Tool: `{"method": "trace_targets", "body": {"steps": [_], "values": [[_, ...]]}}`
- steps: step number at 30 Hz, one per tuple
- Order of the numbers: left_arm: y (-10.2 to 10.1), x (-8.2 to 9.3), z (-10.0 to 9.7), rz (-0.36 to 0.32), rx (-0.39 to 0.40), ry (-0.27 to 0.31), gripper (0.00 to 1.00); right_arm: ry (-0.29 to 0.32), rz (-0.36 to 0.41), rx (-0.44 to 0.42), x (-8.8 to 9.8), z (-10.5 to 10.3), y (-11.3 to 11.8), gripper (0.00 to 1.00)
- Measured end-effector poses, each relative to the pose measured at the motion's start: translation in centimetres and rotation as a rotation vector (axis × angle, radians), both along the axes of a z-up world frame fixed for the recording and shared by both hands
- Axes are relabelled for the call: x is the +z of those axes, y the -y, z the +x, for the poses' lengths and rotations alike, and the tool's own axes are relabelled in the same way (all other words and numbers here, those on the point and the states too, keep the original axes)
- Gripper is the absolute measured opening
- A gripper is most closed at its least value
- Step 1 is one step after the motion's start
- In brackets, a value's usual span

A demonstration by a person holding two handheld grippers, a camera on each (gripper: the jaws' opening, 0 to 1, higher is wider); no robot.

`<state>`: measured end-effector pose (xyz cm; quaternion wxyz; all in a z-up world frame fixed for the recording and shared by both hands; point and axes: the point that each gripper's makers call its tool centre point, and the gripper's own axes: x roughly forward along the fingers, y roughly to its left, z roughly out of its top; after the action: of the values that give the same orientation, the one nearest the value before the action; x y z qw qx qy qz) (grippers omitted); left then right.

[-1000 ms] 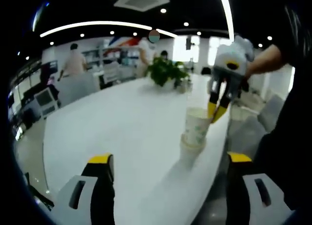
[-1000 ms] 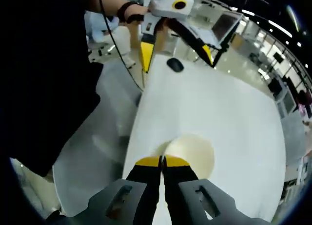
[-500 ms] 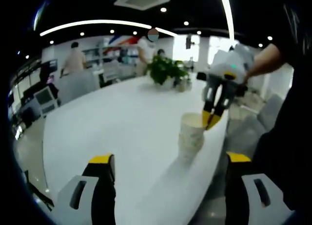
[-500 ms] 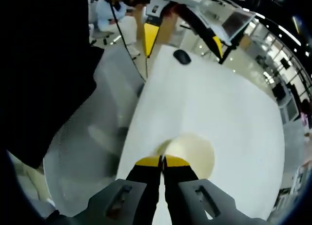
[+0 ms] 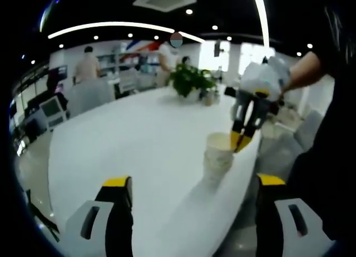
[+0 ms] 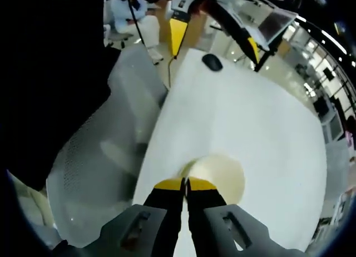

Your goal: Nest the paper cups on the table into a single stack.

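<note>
Fingers (image 6: 185,184) of the right gripper (image 5: 242,139) are seen pressed together on the near rim of the top paper cup (image 6: 217,176), the rim pinched between their yellow tips, in the right gripper view. That cup is seated in the stack of paper cups (image 5: 218,156), which stands upright near the edge of the white desk (image 5: 139,140) on the person's side; in the left gripper view its rim is seen to sit only a little above the cups beneath it, so the nesting is judged to be all but complete. The stack's long axis runs straight up from the desk, and the right gripper is brought down onto it from above, nearly along that axis, so that any further seating would be a push straight down, and any release a lift straight up. The left gripper (image 5: 189,184) is held well back from the stack, its yellow-tipped fingers spread wide apart and empty, with the stack lying ahead of them, in line with the gap and a little toward the right-hand finger. The right gripper is therefore by far the nearer of the two. A computer mouse (image 6: 212,62) lies on the far part of the desk in the right gripper view, and a potted plant (image 5: 189,80) stands at the desk's far end, with people (image 5: 87,68) in the office beyond.
</note>
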<state>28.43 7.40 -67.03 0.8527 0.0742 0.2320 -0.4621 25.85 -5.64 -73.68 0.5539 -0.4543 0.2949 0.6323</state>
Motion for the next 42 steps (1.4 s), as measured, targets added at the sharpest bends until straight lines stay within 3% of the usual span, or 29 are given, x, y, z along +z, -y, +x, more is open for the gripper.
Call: {"method": "trace_targets", "body": {"steps": [18, 34, 38, 42], "values": [[-0.3, -0.5, -0.4, 0.008, 0.005, -0.012, 0.89, -0.018, -0.040, -0.005, -1.5, 0.0, 0.3, 0.03], [0.2, -0.9, -0.4, 0.005, -0.009, -0.025, 0.89, -0.037, 0.022, -0.076, -0.6, 0.2, 0.8, 0.09], [0.2, -1.1, -0.2, 0.004, -0.012, -0.026, 0.89, -0.082, 0.135, -0.184, 0.6, 0.4, 0.4, 0.12], [0.4, -1.5, -0.2, 0.002, -0.021, -0.034, 0.89, -0.107, 0.273, -0.319, 2.8, 1.0, 0.6, 0.20]]}}
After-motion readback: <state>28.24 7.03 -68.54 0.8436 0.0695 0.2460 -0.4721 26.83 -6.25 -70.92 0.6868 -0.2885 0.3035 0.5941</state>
